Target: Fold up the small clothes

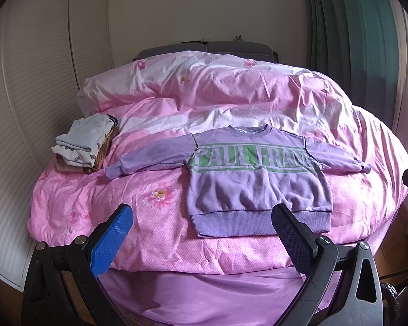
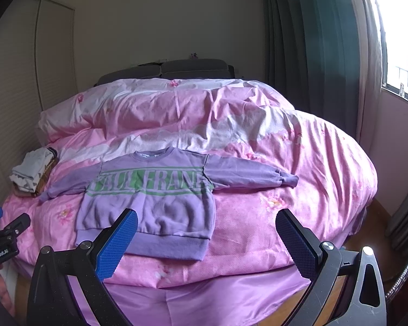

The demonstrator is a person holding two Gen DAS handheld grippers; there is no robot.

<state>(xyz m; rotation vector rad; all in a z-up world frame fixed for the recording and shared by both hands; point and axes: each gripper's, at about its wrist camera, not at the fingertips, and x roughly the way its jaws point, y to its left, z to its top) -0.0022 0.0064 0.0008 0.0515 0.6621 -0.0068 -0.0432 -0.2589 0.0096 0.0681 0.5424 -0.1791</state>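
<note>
Both tongs, left (image 1: 201, 237) & right (image 2: 207, 240), wide open above sweatshirt (image 1: 258, 182).

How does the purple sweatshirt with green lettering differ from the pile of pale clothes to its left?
The purple sweatshirt lies spread flat, sleeves out; the pile of pale clothes is folded and stacked. The sweatshirt is one garment near the bed's middle; the pile holds several at the left edge. Both rest on the pink duvet.

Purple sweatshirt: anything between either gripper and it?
Nothing visible. The purple sweatshirt lies flat, sleeves spread, on the pink duvet. The left gripper and the right gripper are both open short of its hem, only bare duvet between. The stack of folded clothes sits off past the sweatshirt's left sleeve.
</note>
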